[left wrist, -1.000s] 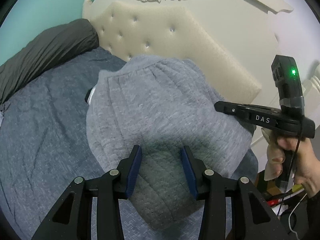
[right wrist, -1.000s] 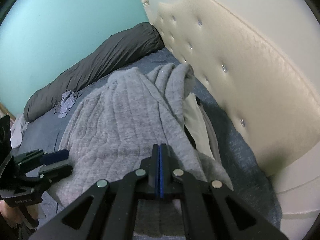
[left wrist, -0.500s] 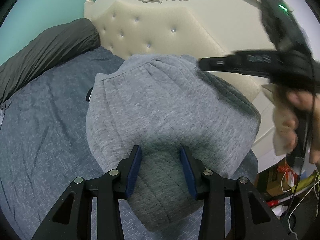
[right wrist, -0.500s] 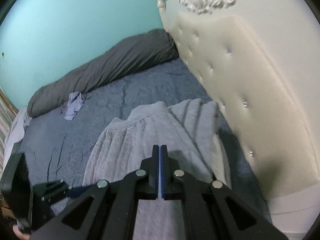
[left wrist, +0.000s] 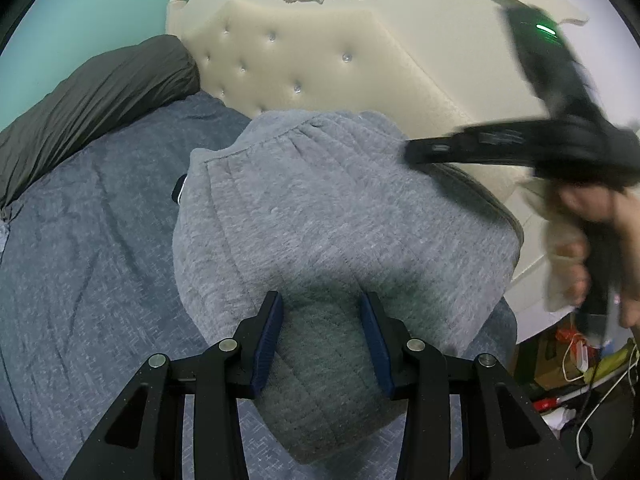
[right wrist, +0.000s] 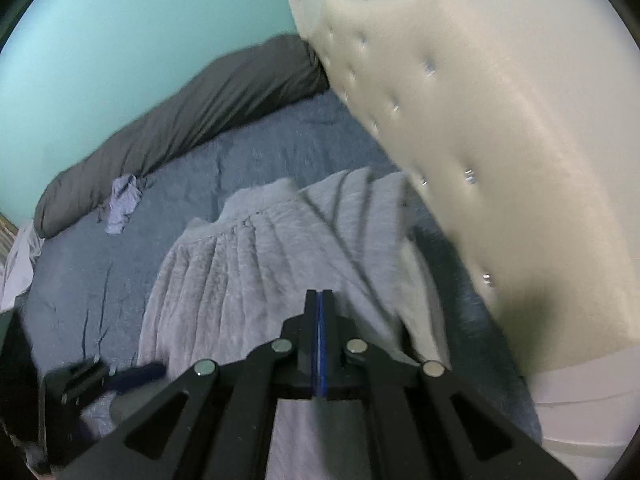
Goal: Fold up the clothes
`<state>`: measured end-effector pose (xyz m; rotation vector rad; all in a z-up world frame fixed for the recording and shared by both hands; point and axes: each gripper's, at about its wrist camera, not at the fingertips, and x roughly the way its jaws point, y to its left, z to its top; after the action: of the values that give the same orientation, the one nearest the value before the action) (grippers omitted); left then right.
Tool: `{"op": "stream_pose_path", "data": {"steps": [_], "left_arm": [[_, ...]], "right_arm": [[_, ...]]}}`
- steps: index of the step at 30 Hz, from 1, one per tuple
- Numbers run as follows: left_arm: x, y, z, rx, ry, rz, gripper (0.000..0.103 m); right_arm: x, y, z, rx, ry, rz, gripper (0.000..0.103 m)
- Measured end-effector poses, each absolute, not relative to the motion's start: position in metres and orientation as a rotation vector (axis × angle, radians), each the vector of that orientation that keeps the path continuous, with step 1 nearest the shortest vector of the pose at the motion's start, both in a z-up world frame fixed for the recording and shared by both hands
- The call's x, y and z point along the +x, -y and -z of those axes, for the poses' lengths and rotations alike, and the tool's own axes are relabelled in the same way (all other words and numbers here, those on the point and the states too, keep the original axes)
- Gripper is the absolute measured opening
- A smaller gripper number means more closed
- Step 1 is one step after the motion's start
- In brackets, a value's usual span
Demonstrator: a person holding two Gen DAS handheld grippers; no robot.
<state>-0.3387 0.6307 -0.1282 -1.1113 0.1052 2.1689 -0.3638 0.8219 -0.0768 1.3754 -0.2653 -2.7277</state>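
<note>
Left wrist view first: the left gripper (left wrist: 321, 320) hangs half-open over the near, rounded end of the grey quilted garment (left wrist: 320, 208), its blue pads (left wrist: 267, 336) either side of the cloth without visibly pinching it. That garment lies heaped on the blue bedspread (left wrist: 88, 240) by the tufted headboard (left wrist: 320, 64). Over to the right, the right gripper (right wrist: 319, 300) is fully closed, empty, above the garment's folds.

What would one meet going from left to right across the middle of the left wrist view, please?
Dark pillow → blue bedspread → grey garment → right gripper → person's hand.
</note>
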Motion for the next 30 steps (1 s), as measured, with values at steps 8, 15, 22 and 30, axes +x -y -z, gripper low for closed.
{"op": "stream_pose_path", "data": {"steps": [8,15,22,30], "left_arm": [[-0.322,-0.621,0.111,-1.046,-0.103,-2.202,0.044],[-0.319,-0.628,0.127,-1.106,-0.117,-2.188,0.044],[-0.311,-0.616,0.116,-1.071,-0.077,-2.227,0.044],[-0.299,-0.589,0.101,-1.076,-0.028,-2.263,0.044]], "right_arm": [[-0.311,-0.827,0.075,1.356,0.194,2.707,0.0],[-0.304,-0.83,0.104,1.432,0.229,2.717,0.0],[-0.288,-0.833,0.092,1.333,0.324,2.755,0.0],[-0.277,-0.819,0.064,1.257,0.313,2.757,0.0]]}}
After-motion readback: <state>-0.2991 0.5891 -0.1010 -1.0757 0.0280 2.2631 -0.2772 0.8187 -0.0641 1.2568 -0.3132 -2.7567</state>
